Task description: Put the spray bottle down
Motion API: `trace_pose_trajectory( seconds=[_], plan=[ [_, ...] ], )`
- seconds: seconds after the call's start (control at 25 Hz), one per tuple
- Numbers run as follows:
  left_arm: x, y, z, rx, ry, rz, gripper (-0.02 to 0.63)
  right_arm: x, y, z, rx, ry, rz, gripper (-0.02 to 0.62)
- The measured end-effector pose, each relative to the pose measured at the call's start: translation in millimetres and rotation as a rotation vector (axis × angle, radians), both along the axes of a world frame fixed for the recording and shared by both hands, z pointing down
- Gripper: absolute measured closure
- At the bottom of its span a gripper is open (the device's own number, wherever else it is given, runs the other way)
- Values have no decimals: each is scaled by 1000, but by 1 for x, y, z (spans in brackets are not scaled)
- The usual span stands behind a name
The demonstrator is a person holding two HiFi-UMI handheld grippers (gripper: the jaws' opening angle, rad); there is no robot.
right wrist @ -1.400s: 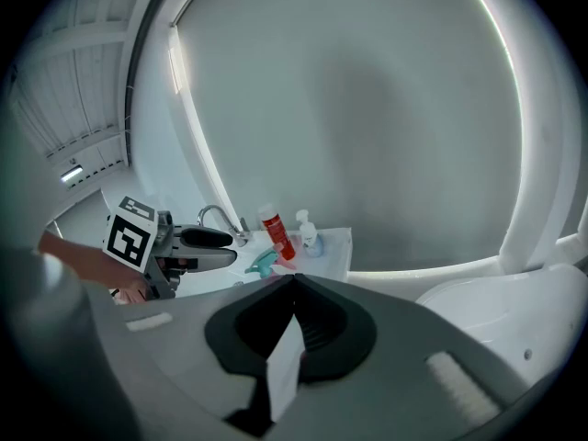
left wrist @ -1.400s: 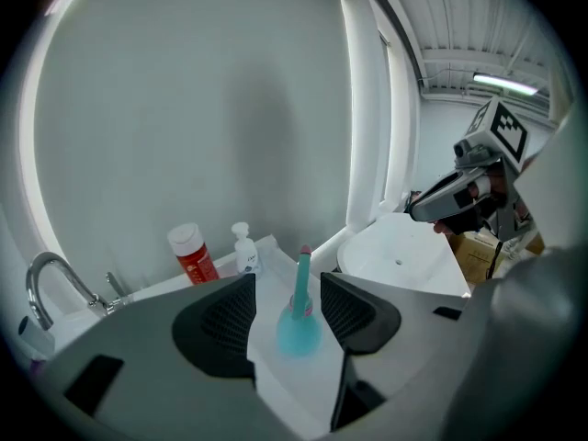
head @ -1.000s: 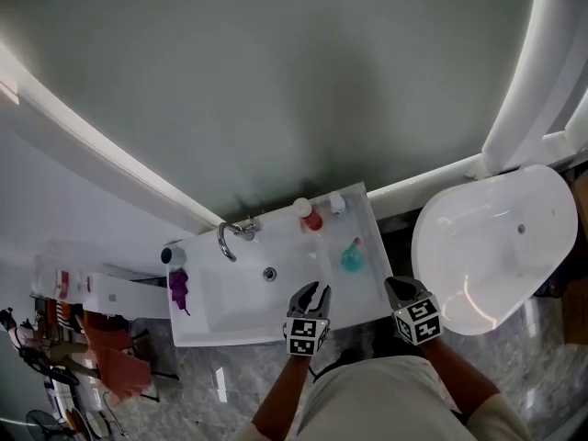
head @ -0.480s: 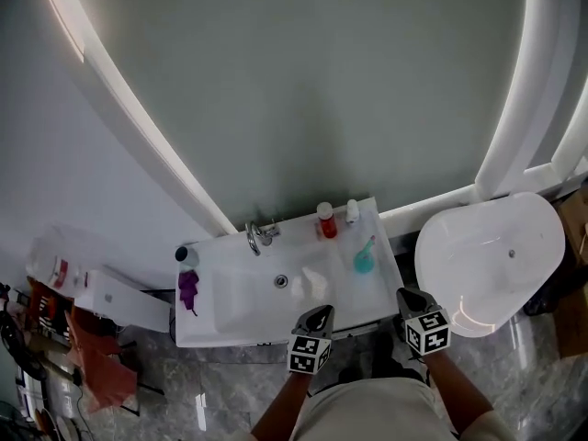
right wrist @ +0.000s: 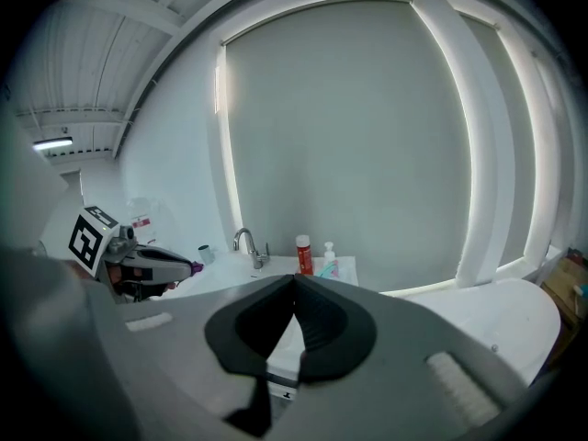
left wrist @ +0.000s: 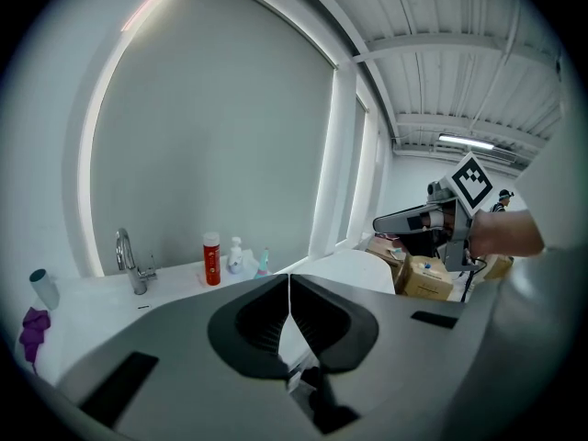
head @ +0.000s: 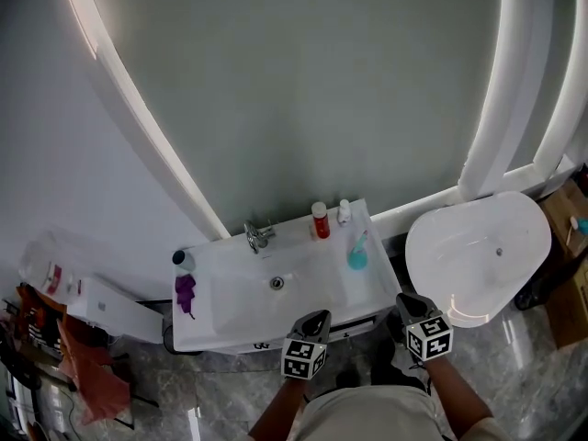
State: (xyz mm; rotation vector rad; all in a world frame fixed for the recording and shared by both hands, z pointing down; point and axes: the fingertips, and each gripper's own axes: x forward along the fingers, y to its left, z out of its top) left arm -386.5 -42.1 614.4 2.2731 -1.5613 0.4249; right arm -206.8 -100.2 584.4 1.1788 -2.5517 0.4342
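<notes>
The teal spray bottle (head: pixel 356 255) stands on the right side of the white sink counter (head: pixel 220 324), in front of a red bottle (head: pixel 319 220) and a small white pump bottle (head: pixel 344 212). My left gripper (head: pixel 317 318) hangs shut and empty just off the counter's front edge. My right gripper (head: pixel 407 299) is also shut and empty, off the counter's right front corner. The left gripper view shows shut jaws (left wrist: pixel 288 276) with the spray bottle (left wrist: pixel 264 263) far beyond them. In the right gripper view the jaws (right wrist: pixel 294 278) meet, and the spray bottle (right wrist: pixel 328 269) stands far off.
A chrome tap (head: pixel 255 237) rises behind the basin. A purple item (head: pixel 186 292) and a dark cup (head: pixel 181 258) sit at the counter's left end. A white tub-like fixture (head: pixel 478 246) stands to the right, with cardboard boxes (left wrist: pixel 427 274) behind it.
The left gripper's jaws, open a second ago, are now shut on nothing. Both grippers have drawn back from the sink, away from the spray bottle, which stays on the counter.
</notes>
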Motion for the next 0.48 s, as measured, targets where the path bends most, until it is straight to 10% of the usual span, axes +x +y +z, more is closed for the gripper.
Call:
trace_pose_trajectory(
  seconds=[0.48],
  plan=[
    [2,11,-22,27,12,-46,594,6,-3,-31,86,25,-93,584]
  ],
)
